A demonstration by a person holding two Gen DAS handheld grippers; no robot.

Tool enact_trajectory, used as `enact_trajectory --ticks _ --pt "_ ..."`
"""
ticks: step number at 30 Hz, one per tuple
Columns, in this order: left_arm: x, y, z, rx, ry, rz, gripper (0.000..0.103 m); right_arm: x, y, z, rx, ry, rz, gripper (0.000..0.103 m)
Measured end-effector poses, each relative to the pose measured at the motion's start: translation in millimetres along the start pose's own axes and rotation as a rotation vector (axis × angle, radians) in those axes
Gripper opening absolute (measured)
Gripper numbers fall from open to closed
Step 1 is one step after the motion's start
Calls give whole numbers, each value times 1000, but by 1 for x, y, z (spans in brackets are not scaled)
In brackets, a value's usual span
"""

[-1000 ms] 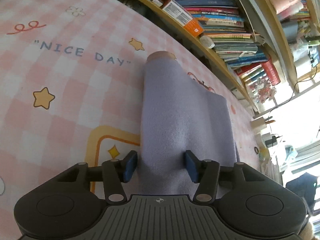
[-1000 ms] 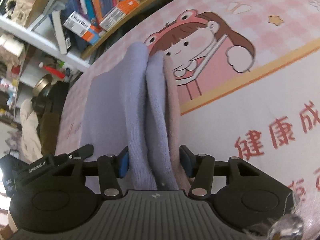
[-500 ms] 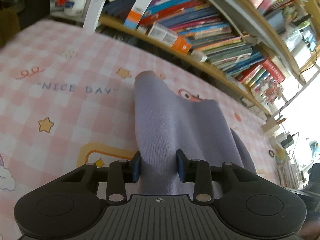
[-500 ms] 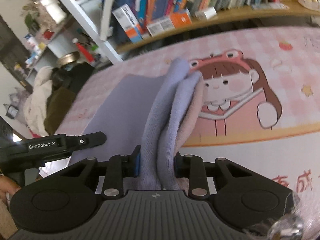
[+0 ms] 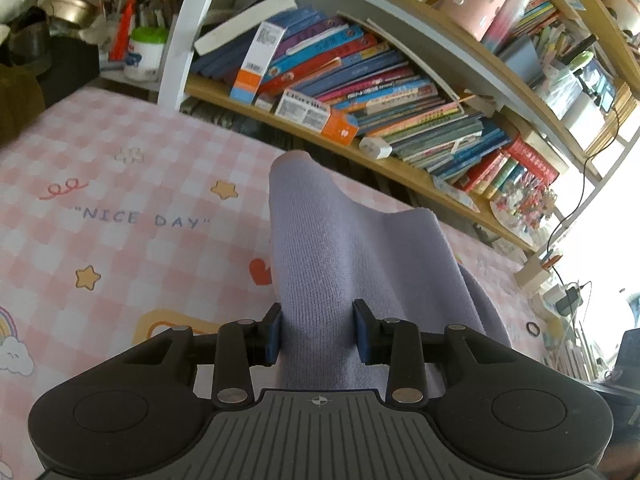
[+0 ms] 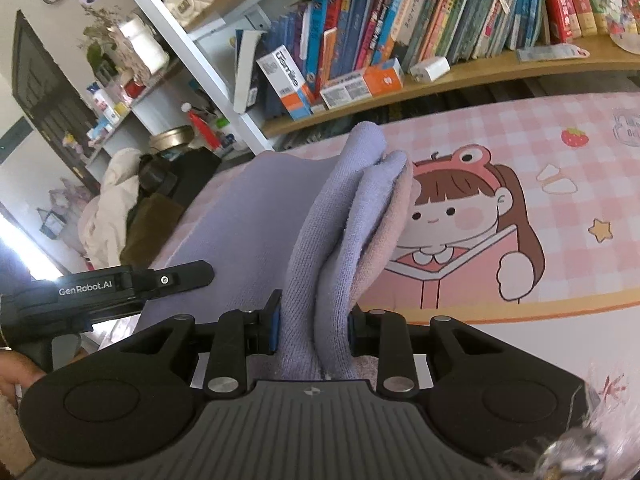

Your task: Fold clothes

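Lavender knit cloth fills the middle of both views, lifted off the pink checked tabletop and stretched between my two tools. I have my left tongs clamped on one bunched end of it at the lower centre of the left view, the blue pads pressing the fabric from both sides. From there the cloth rises toward the upper middle of the frame and spreads to the right.

In the right view I have my right tongs closed on a thick gather of the same cloth, several folds squeezed together, with a pinkish layer showing along the right edge of the bundle. The flat span of fabric runs off to the left of the frame, where the other tool shows at the left edge, marked GenRobot.AI.

Printed on the tabletop are the words NICE DAY at the left of the left view, and a cartoon girl right of centre in the right view. A bookshelf crammed with books runs across the top of both frames.
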State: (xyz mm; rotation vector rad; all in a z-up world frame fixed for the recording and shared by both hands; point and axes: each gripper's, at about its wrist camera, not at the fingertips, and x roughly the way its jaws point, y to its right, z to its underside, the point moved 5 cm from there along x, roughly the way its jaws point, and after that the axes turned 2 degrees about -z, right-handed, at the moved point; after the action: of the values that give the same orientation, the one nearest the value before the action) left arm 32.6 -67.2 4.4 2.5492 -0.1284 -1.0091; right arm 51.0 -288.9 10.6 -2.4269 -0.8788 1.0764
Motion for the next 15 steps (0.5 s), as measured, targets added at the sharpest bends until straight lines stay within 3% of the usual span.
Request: enact_trajectory --ticks 15 --pt "-1 14 -1 23 3 10 34 -15 5 -2 23 32 8 27"
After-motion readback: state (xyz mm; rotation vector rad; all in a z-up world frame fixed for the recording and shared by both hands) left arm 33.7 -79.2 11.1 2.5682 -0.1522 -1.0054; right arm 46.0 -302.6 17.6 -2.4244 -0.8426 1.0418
